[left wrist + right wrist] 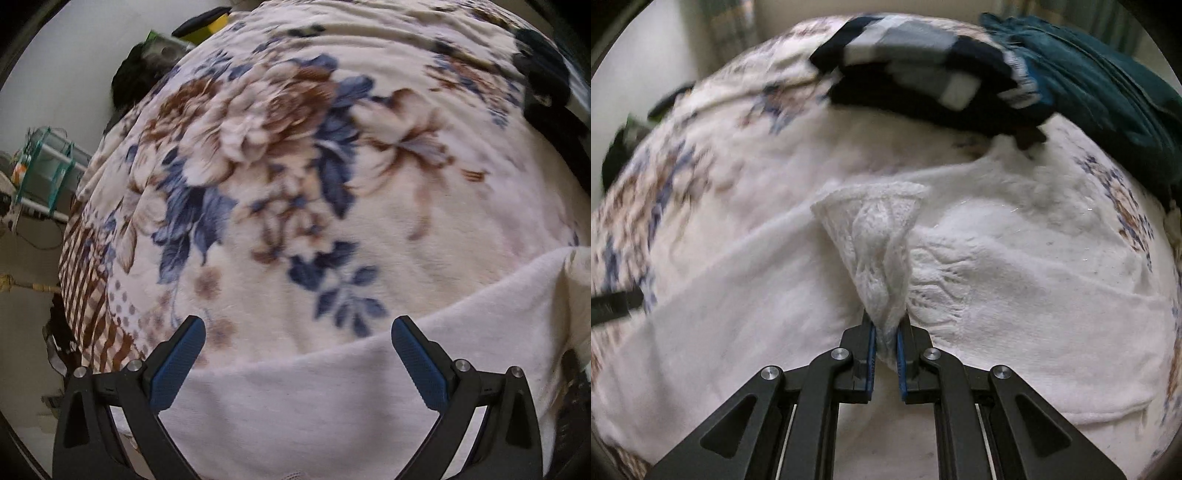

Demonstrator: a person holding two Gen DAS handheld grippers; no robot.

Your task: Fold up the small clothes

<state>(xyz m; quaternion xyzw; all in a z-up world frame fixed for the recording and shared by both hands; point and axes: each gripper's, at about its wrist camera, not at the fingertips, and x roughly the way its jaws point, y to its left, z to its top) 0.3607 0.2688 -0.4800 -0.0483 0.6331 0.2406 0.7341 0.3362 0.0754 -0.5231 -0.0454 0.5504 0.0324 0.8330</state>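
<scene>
Pinching the white knit garment (1015, 295), right claw (886, 332) bunches its lacy edge.

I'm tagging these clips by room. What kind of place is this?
Most likely a bedroom at home: the work surface is a bed under a plush floral blanket, with a white knit garment spread on it and folded clothes stacked at the far edge.

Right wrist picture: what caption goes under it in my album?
Right gripper pinches a lacy corner of the white garment spread on the flowery blanket.
</scene>
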